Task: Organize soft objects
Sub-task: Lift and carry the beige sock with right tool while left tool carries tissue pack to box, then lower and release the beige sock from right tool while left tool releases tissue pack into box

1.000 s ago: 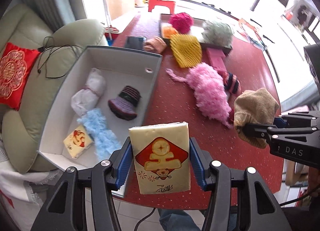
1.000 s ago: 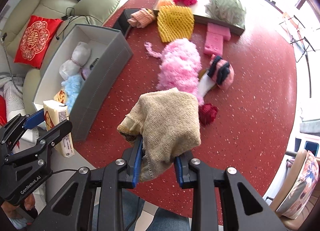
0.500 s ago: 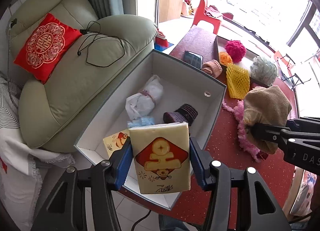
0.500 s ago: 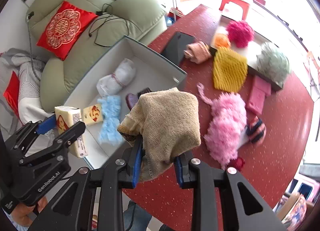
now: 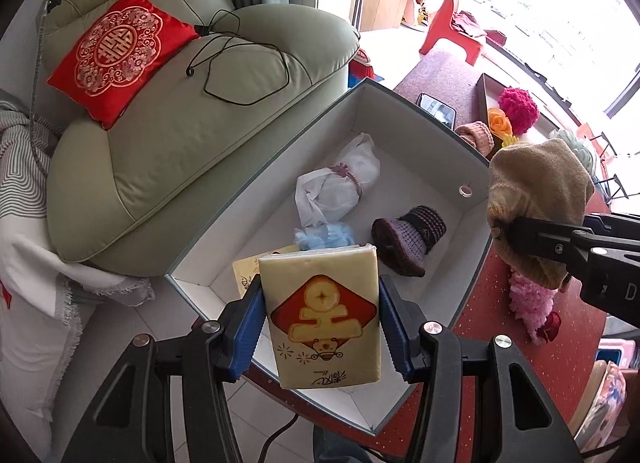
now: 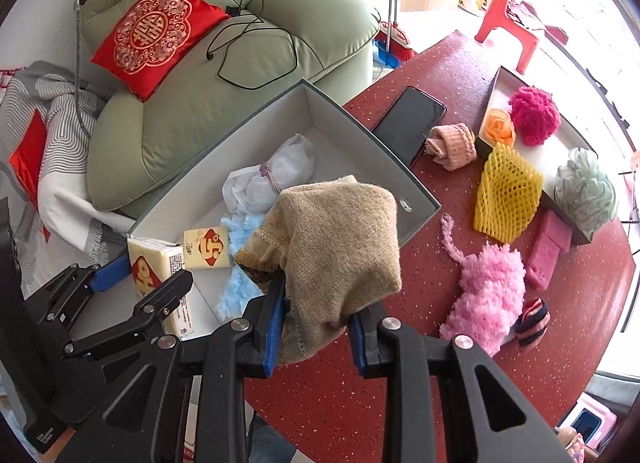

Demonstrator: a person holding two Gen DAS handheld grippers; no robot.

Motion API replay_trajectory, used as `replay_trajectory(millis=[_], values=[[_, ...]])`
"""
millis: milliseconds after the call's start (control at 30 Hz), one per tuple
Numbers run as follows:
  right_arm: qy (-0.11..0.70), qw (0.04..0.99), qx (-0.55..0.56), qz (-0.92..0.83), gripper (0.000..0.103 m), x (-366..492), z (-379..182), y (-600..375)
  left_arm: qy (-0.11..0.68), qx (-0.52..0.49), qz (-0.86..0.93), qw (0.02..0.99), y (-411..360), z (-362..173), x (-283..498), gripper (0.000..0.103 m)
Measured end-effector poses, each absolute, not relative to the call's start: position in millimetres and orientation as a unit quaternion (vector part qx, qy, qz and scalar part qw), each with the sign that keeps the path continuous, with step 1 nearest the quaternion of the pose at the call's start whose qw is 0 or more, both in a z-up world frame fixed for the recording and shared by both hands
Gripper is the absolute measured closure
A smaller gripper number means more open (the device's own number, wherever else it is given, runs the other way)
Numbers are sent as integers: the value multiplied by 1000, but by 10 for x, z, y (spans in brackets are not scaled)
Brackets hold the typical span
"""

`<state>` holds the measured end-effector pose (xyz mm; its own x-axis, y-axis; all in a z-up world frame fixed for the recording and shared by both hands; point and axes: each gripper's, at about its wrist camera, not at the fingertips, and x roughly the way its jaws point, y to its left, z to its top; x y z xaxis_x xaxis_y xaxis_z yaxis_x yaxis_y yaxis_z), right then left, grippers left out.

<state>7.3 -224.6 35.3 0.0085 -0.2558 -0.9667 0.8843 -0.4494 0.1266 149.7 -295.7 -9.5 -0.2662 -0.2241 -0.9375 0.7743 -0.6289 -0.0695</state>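
The pale green upholstered armchair [image 5: 192, 135] lies beyond and to the left of both sets of jaws, with a red embroidered square cushion [image 5: 116, 55] on its seat. The round red speckled table [image 6: 460, 363] extends below and to the right of the right gripper's jaws. The open grey rectangular storage box with a white interior [image 5: 420, 135] sits directly under and ahead of both sets of jaws.

The left gripper [image 5: 320, 319] has its blue pads clamped on the two sides of a cream rectangular tissue pack with a red and gold emblem [image 5: 322, 315], held upright above the near end of the box. The right gripper [image 6: 316, 327] has its jaws pinched together on a tan knitted cloth [image 6: 336, 247], which bulges up past the pads and hangs over the box's right wall.

Inside the box, ahead of the left jaws, lie a white tied plastic bundle [image 5: 340, 187], a purple and dark striped knitted hat [image 5: 412, 239], a light blue fluffy piece [image 5: 324, 235] and a second small cream tissue pack [image 6: 206, 249].

To the right of the right jaws, on the table, rest a pink fluffy yarn piece [image 6: 484, 295], a yellow foam net sleeve [image 6: 506, 195] and a pink rectangular sponge block [image 6: 548, 249].
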Motion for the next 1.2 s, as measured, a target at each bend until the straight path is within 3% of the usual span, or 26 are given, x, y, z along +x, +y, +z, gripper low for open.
replay_trajectory(millis=[1200], values=[[349,422,548,-633,73,-55,-304,-2694,309,538,-707,341,-3144,-647,1361,48]])
